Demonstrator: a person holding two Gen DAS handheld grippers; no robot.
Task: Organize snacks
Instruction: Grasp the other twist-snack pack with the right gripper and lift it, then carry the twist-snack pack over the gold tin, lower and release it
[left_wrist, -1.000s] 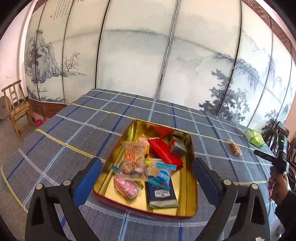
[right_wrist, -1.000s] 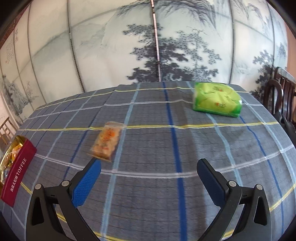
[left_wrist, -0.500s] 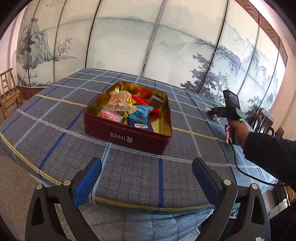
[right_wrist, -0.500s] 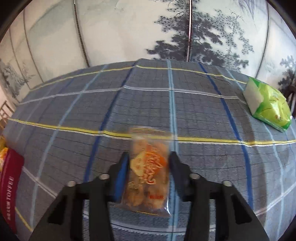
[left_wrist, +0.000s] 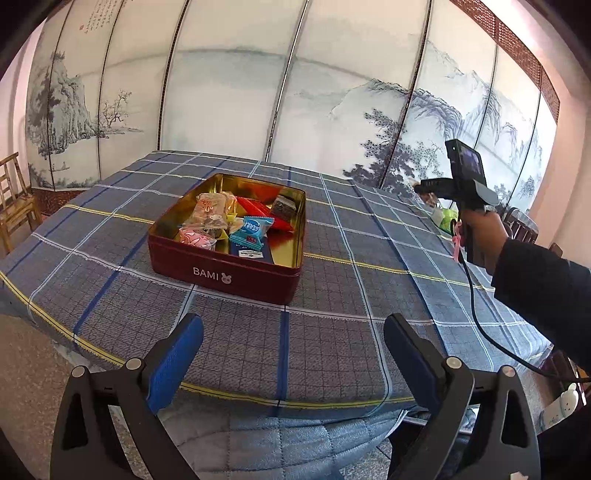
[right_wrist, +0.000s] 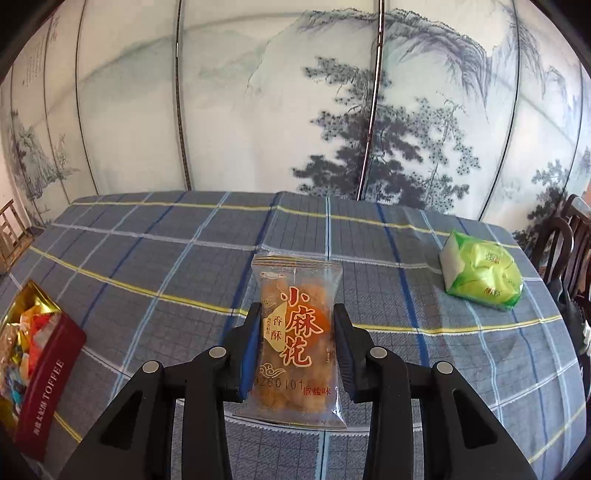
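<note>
My right gripper (right_wrist: 297, 326) is shut on a clear snack packet with orange fried twists and red characters (right_wrist: 297, 332), held upright above the tablecloth. The red tin with a gold inside (left_wrist: 236, 266) holds several wrapped snacks; in the right wrist view its corner (right_wrist: 44, 373) shows at the far left. A green snack bag (right_wrist: 482, 275) lies on the cloth to the right of the packet. My left gripper (left_wrist: 293, 354) is open and empty, hovering near the table's front edge, in front of the tin. The right gripper (left_wrist: 424, 188) also shows in the left wrist view, at the right.
The table wears a blue plaid cloth (left_wrist: 351, 295). A painted folding screen (left_wrist: 295, 92) stands behind it. Dark wooden chairs (right_wrist: 569, 240) stand at the right, and a light wooden chair (left_wrist: 14, 206) at the far left. A cable (left_wrist: 480, 325) hangs from the right hand.
My right gripper closed on the twist packet and lifted it off the cloth. My left gripper drew back from above the tin to the table's front edge.
</note>
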